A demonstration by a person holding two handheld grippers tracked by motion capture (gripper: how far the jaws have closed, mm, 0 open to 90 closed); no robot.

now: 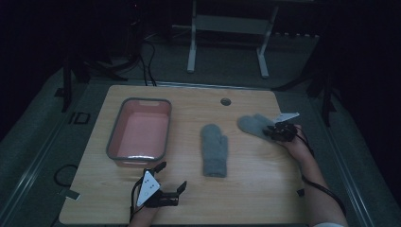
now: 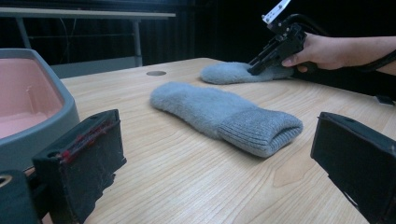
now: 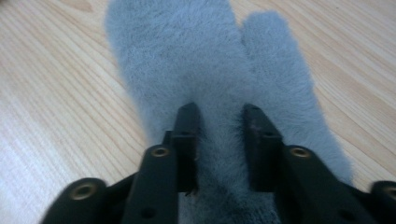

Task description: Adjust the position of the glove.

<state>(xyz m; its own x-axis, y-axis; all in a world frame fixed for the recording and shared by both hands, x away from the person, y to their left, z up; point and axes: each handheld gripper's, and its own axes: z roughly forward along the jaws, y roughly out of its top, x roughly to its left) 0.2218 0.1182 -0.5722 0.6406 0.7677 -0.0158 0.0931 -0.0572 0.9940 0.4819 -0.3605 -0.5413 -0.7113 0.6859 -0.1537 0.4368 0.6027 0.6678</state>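
Together we work at a wooden table [image 1: 246, 187]: our right gripper [image 3: 219, 123] presses onto the far grey mitten [image 1: 253, 124] near its cuff, jaws partly closed around a fold of fleece. Our left gripper [image 1: 171, 177] rests wide apart beside the pink bin [image 1: 163, 142]. Both mittens, including the middle one [image 1: 214, 149], look soft, light and floppy, so pinching the cuff seems surest.

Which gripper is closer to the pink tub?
Left. The left gripper sits just in front of the pink tub; the right gripper is across the table on the far mitten.
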